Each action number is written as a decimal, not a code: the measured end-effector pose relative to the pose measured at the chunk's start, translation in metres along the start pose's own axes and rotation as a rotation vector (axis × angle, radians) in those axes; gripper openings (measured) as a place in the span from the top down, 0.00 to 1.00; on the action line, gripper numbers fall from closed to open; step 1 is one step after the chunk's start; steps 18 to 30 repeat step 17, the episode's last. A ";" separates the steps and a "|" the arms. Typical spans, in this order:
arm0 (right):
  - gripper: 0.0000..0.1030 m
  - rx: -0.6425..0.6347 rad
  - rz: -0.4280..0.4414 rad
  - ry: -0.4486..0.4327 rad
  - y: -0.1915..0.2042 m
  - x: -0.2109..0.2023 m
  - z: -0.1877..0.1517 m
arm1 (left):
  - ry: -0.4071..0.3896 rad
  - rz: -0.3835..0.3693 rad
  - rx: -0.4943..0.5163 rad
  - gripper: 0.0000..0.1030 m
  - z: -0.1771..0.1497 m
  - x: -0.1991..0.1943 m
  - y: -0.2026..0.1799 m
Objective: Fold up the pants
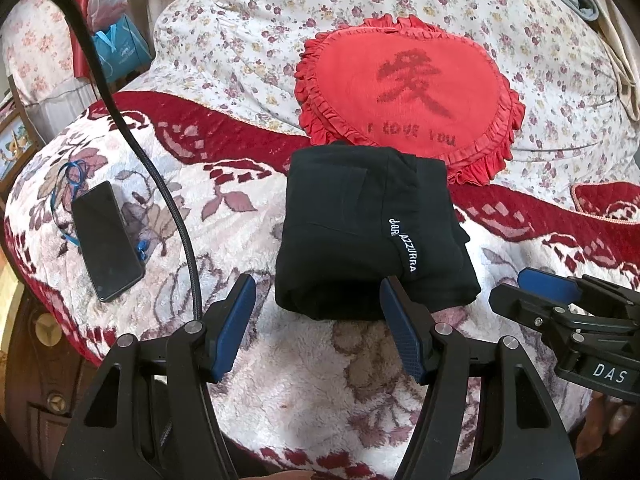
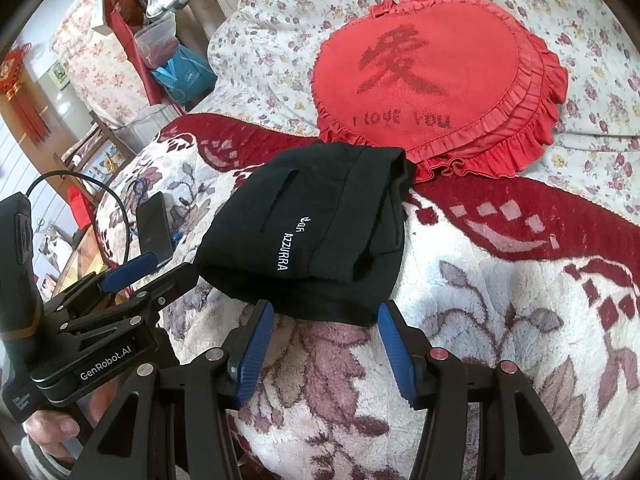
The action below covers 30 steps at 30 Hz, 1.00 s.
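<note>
The black pants [image 1: 360,232] lie folded into a compact square bundle on the fleece blanket, white lettering on top; they also show in the right wrist view [image 2: 312,240]. My left gripper [image 1: 318,288] is open and empty, its blue pads just short of the bundle's near edge. My right gripper [image 2: 326,316] is open and empty, also at the bundle's near edge. The right gripper shows at the right of the left wrist view [image 1: 560,292], and the left gripper at the left of the right wrist view [image 2: 132,272].
A red heart cushion [image 1: 408,84] lies just behind the pants. A black phone [image 1: 106,240] with a blue cord lies on the blanket [image 1: 300,380] to the left. A black cable [image 1: 160,184] arcs across the left. Bags [image 2: 176,64] stand beyond the bed's far left.
</note>
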State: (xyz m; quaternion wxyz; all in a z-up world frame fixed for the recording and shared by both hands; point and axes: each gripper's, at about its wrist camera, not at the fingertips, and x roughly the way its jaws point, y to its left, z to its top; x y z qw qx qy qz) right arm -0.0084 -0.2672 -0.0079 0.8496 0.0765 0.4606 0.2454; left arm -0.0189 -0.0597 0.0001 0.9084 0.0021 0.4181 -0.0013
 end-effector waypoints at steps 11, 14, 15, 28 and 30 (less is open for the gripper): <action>0.48 0.001 -0.002 0.007 0.000 0.003 -0.003 | 0.007 -0.011 -0.006 0.37 -0.001 0.003 0.002; 0.48 0.001 -0.001 0.008 0.000 0.003 -0.003 | 0.001 -0.019 -0.006 0.37 -0.002 0.003 0.003; 0.48 0.001 -0.002 0.008 0.000 0.003 -0.003 | -0.004 -0.023 -0.007 0.37 -0.002 0.002 0.003; 0.48 0.005 -0.003 0.006 -0.001 0.004 -0.005 | -0.007 -0.022 -0.007 0.37 -0.001 0.002 0.004; 0.48 0.005 -0.003 0.006 -0.001 0.004 -0.005 | -0.007 -0.022 -0.007 0.37 -0.001 0.002 0.004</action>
